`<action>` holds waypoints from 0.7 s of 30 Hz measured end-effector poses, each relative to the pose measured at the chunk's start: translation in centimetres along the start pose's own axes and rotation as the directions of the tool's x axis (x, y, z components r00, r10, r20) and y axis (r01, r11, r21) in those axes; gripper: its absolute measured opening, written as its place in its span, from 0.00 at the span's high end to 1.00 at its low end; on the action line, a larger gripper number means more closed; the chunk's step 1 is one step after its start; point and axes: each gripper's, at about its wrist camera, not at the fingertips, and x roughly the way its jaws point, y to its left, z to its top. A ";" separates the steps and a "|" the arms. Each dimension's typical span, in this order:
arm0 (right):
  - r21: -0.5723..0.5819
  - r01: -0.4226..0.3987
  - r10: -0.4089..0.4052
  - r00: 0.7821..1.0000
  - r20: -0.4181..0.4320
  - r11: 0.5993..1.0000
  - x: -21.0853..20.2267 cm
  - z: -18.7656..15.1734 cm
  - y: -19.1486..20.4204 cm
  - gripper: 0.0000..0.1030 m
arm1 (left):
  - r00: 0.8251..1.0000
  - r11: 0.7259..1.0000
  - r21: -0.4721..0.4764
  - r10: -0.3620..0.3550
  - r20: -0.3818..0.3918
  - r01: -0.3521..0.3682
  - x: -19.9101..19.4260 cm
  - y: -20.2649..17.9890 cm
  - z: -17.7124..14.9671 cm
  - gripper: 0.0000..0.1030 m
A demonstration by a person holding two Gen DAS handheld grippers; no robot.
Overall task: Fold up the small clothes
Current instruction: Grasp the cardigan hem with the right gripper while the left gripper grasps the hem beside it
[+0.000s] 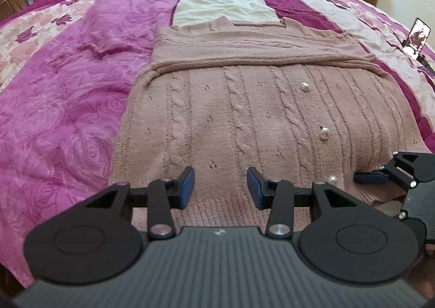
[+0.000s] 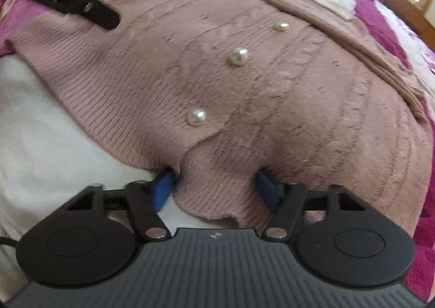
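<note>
Cardigan [image 1: 223, 118] hem between spread right hand-held gripper [image 2: 217, 188] fingers; left hand-held gripper [image 1: 220, 185] open above.

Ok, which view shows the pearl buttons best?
The right wrist view: three pearl buttons sit large and central on the pink sweater. The left wrist view also shows three, but smaller, off toward the right edge.

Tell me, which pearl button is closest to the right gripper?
The pearl on the sweater's ribbed hem, lowest of three; the others sit farther from the right gripper.
</note>
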 end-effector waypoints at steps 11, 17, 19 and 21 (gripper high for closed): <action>0.172 0.007 -0.035 0.986 0.162 0.985 -3.4 -0.2 -2.5 0.88 | 0.999 0.998 0.042 -0.051 0.011 0.050 -0.6 -0.8 -0.2 0.57; 0.212 -0.014 -0.035 0.974 0.225 0.977 -5.0 0.2 -3.3 0.88 | 0.994 0.991 0.078 -0.109 0.010 0.108 -0.7 -1.7 -0.3 0.49; 0.225 -0.020 -0.036 0.969 0.243 0.974 -5.3 0.5 -3.5 0.88 | 0.993 0.988 0.100 -0.117 0.024 0.114 -0.9 -2.2 -0.5 0.36; 0.235 -0.027 -0.036 0.965 0.258 0.972 -5.4 0.9 -3.7 0.88 | 0.991 0.984 0.132 -0.127 0.036 0.122 -1.1 -2.8 -0.6 0.36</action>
